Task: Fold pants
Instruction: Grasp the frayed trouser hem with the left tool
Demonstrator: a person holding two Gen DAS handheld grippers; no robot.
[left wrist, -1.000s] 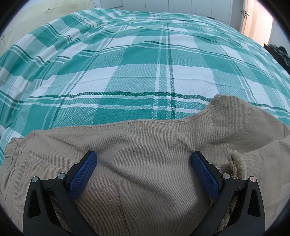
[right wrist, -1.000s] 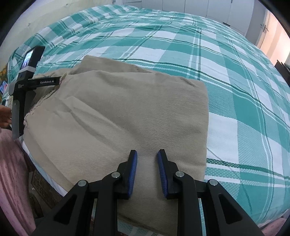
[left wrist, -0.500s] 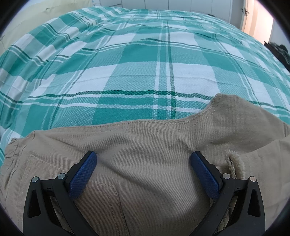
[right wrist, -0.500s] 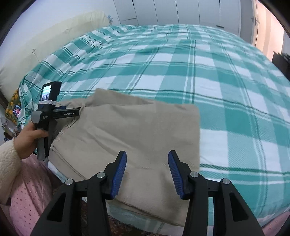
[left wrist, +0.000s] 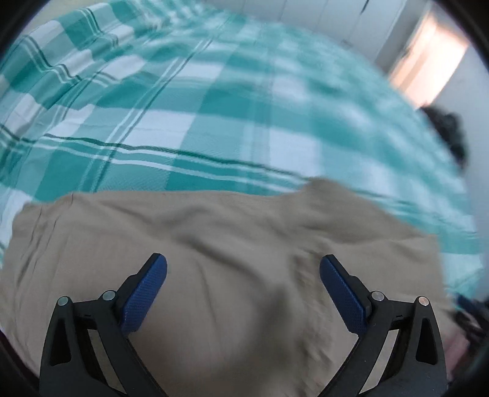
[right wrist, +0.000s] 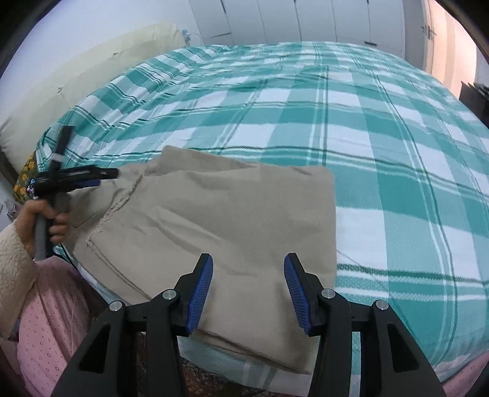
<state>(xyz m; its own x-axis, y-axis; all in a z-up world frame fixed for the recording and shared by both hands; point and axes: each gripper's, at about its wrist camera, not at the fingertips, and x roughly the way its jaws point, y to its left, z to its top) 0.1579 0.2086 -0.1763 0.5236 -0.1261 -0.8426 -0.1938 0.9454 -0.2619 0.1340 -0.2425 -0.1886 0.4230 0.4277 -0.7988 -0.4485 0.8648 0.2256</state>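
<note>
Tan pants [right wrist: 220, 213] lie folded into a rough rectangle on the near edge of the bed, their near corner hanging over the edge. My right gripper [right wrist: 248, 262] is open and empty, held above the near part of the fold. My left gripper [left wrist: 243, 262] is open and empty above the pants [left wrist: 214, 244]; this view is blurred by motion. In the right wrist view the left gripper [right wrist: 107, 175] shows at the pants' left end, held by a hand.
The bed carries a green and white plaid cover [right wrist: 382, 128] that stretches far behind and right of the pants. A cream headboard [right wrist: 101, 61] lies at the left. White cupboard doors [right wrist: 305, 21] stand at the back. A dark object [left wrist: 449, 134] sits at the bed's right side.
My right gripper opened from nearly shut to wide and rose back from the pants. My left gripper stayed open and lifted and swung, blurring its view.
</note>
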